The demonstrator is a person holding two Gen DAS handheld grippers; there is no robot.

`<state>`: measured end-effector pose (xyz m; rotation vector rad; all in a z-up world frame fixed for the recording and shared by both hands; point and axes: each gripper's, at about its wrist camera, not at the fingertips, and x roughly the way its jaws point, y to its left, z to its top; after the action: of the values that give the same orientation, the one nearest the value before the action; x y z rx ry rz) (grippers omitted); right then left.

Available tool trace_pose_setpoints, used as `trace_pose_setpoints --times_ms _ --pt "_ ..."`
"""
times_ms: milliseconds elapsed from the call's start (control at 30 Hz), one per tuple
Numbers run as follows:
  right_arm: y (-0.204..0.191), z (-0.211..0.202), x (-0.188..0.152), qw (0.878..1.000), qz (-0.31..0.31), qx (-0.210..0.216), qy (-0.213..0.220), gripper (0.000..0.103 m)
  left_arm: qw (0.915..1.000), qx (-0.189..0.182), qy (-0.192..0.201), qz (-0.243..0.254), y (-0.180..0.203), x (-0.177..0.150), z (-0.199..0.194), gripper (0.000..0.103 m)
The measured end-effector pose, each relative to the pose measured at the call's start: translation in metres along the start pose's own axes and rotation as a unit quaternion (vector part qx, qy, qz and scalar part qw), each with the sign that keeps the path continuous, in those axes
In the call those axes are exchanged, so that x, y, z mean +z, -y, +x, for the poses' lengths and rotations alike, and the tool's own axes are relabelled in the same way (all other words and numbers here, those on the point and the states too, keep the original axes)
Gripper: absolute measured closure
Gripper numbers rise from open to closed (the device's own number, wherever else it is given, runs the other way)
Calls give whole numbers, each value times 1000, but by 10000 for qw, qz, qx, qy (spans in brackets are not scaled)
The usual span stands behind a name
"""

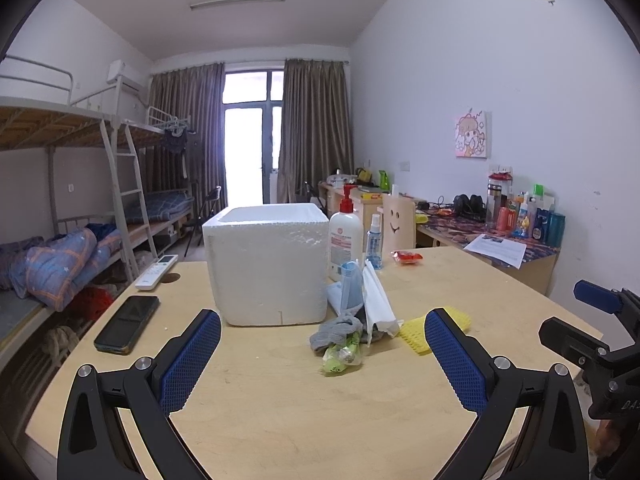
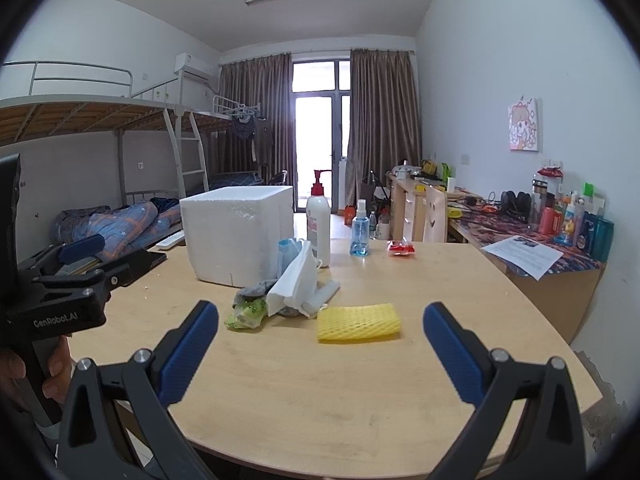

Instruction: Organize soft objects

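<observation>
My pale wooden counter [image 2: 360, 400] carried a white foam box [image 2: 236, 232], a yellow foam net sleeve [image 2: 358, 323], a heap of grey sock, white tissue and blue mask [image 2: 288, 280], a pump bottle [image 2: 318, 220], a blue spray bottle [image 2: 359, 232], a red packet [image 2: 401, 248], a black phone [image 1: 127, 323] and a white remote [image 1: 157, 271].

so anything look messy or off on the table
Yes: a loose heap beside the foam box, with face masks, a grey sock and a crumpled green wrapper overlapping. The yellow foam net lies apart.

White walls, bunk beds [image 1: 60, 128] left, curtained balcony door [image 1: 252, 136], cluttered desks [image 2: 532, 240] right.
</observation>
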<state>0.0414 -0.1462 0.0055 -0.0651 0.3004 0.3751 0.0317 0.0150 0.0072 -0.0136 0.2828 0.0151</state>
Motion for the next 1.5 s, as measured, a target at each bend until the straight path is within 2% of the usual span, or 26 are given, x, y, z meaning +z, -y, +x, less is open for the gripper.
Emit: trace_pose_setpoints --times_ms 600,1067,1267,1500 --pt "21 58 -2 9980 137 -36 -613 0 9969 -141 -755 145 -2 -1 67 1" --pt "42 107 2 9918 171 -65 -1261 0 9864 -389 -1588 147 -3 1 126 1" --pt "46 129 3 9870 101 -53 -1601 0 9813 -400 -1875 188 -1 -2 155 6" --pt "50 149 5 9819 61 -14 -1895 3 9735 -545 -2218 129 0 -6 179 22"
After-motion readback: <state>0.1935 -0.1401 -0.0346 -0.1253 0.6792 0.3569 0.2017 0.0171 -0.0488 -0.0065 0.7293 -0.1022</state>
